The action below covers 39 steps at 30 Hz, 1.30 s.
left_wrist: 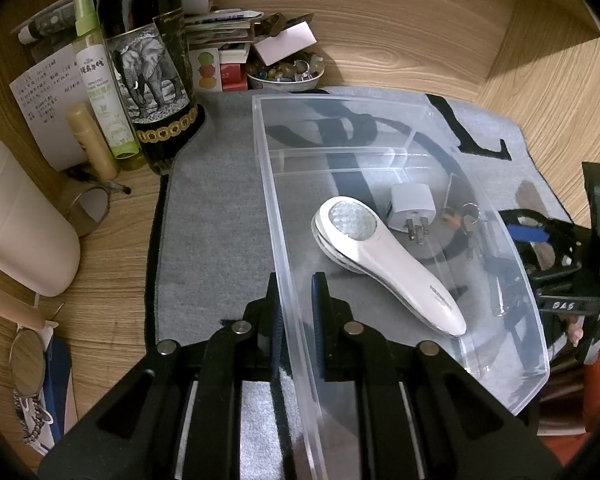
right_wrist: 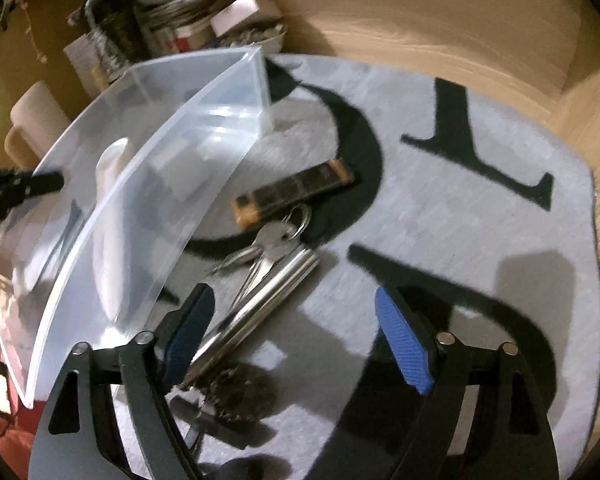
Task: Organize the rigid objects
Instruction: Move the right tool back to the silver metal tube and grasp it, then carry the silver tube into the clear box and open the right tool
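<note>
The fingers (left_wrist: 276, 320) of the left gripper (left_wrist: 296, 316) pinch the clear bin's (left_wrist: 480, 376) near wall, steadying it mid-sorting, while the right gripper (right_wrist: 296, 340) hangs wide open and empty over the keys (right_wrist: 274, 242) and what may be a steel tube (right_wrist: 260, 300) at frame centre, which need straddling next.

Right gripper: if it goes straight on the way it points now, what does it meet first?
Probably the gray mat: between the open jaws of the right gripper only bare mat shows. The keys lie off to its left. Depth is uncertain.
</note>
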Available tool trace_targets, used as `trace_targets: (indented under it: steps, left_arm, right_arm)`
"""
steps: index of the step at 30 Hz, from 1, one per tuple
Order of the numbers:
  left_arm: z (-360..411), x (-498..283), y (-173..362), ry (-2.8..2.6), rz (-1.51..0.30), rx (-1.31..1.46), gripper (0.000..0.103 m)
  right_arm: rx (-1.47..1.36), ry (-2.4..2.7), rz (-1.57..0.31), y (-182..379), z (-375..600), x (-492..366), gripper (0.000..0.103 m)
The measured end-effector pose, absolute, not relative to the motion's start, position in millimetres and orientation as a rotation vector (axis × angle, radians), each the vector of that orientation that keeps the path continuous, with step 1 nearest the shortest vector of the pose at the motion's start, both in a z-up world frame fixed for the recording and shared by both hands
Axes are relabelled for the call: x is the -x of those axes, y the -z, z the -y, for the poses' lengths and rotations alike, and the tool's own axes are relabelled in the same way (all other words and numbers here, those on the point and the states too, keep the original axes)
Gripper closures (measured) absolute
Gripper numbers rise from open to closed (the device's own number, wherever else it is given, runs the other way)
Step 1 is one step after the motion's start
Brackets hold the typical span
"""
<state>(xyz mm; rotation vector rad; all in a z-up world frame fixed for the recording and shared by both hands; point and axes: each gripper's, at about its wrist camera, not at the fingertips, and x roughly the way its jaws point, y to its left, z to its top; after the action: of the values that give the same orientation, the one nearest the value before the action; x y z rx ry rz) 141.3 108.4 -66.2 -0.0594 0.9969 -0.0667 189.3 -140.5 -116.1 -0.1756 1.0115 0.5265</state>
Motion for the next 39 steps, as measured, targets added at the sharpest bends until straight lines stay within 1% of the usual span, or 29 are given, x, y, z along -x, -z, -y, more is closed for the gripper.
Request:
trace_targets:
  steps: [1,3,5,6,8,11,13,14,18,22,24,26,30,31,34,37,39]
  left_arm:
    - [-108.4,-141.4,66.2,0.066,-0.996,0.059,0.091]
    - [-107.9,-141.5,66.3,0.064,-0.996,0.060,0.091]
    - [-107.6,-141.6,66.3,0.063,-0.996,0.059,0.091]
    - [-108.0,-141.6,66.4,0.062,-0.995,0.058,0.091]
    - [-107.7,-141.7,66.2,0.062,-0.995,0.058,0.091]
    - [-107.3,-141.5,66.3,0.062,-0.995,0.057,0.091]
    - [-107.3,-141.6,66.3,0.062,-0.995,0.056,0.091]
    - [-107.6,-141.7,66.3,0.061,-0.995,0.056,0.091]
    - [-107.7,-141.7,66.3,0.062,-0.995,0.056,0.091]
    - [-107.0,-141.5,66.4,0.062,-0.995,0.057,0.091]
    - [-107.5,-141.6,66.4,0.062,-0.994,0.057,0.091]
    - [-106.7,-141.5,66.3,0.062,-0.995,0.057,0.091]
    - [-106.5,-141.5,66.3,0.061,-0.994,0.057,0.091]
    - [-106.1,-141.3,66.1,0.060,-0.993,0.055,0.091]
    - [-106.3,-141.4,66.1,0.060,-0.993,0.055,0.091]
    - [-106.6,-141.8,65.9,0.060,-0.993,0.058,0.091]
    - [-106.5,-142.1,65.9,0.061,-0.993,0.056,0.091]
  right_arm:
    - [0.195,-0.537,-1.013,118.9,137.6,-186.2,0.041]
    - [0.209,-0.542,-1.005,120.6,134.6,-183.5,0.046]
    - [0.222,-0.547,-0.994,120.0,133.6,-181.8,0.061]
    - [0.222,-0.551,-0.993,119.4,134.2,-181.8,0.063]
    - [0.220,-0.548,-0.986,118.5,135.9,-183.6,0.074]
    - [0.221,-0.534,-0.975,117.3,138.9,-187.6,0.084]
    - [0.231,-0.515,-0.960,117.7,141.1,-192.2,0.087]
    - [0.236,-0.506,-0.954,117.6,141.9,-192.9,0.089]
    - [0.244,-0.472,-0.930,118.0,145.6,-199.2,0.089]
    - [0.245,-0.473,-0.957,116.0,148.0,-202.5,0.088]
    - [0.224,-0.464,-0.992,114.6,151.5,-205.0,0.083]
    - [0.221,-0.454,-0.994,113.9,155.7,-203.2,0.074]
    - [0.244,-0.448,-0.979,117.3,159.2,-193.8,0.073]
    - [0.261,-0.444,-0.965,118.0,158.5,-190.3,0.074]
    - [0.280,-0.440,-0.931,118.2,155.2,-185.6,0.085]
    - [0.263,-0.453,-0.923,113.3,153.4,-185.6,0.089]
    - [0.266,-0.442,-0.897,106.2,152.9,-185.5,0.089]
